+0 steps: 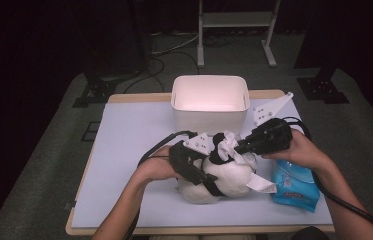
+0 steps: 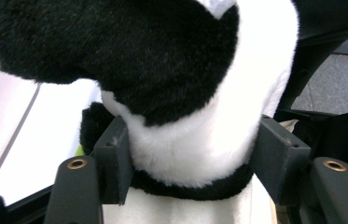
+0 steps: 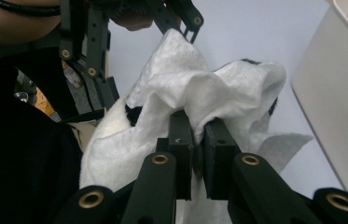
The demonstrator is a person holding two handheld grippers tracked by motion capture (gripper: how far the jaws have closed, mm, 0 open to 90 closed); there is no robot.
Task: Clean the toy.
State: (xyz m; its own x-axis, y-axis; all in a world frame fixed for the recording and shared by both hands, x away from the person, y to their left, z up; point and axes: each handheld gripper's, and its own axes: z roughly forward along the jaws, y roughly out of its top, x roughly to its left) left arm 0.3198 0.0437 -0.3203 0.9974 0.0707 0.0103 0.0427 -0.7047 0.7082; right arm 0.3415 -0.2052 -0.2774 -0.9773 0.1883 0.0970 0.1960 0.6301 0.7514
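A black-and-white plush toy [image 1: 226, 177] lies on the white table near its front edge. My left gripper [image 1: 208, 172] comes in from the left and is shut on the toy; in the left gripper view its pads [image 2: 113, 158] press into the white fur of the plush toy [image 2: 185, 93] on both sides. My right gripper [image 1: 237, 146] reaches in from the right, over the top of the toy, shut on a crumpled white wipe [image 1: 226, 141]. The right gripper view has that gripper [image 3: 198, 140] pinching the wipe [image 3: 195, 88], which is draped against the toy.
A white bin [image 1: 209, 100] stands open at the back middle of the table [image 1: 124, 150], close behind the toy. A blue pack of wipes [image 1: 294, 187] lies at the front right under the right hand. A second white sheet [image 1: 261, 184] sticks out beside the toy.
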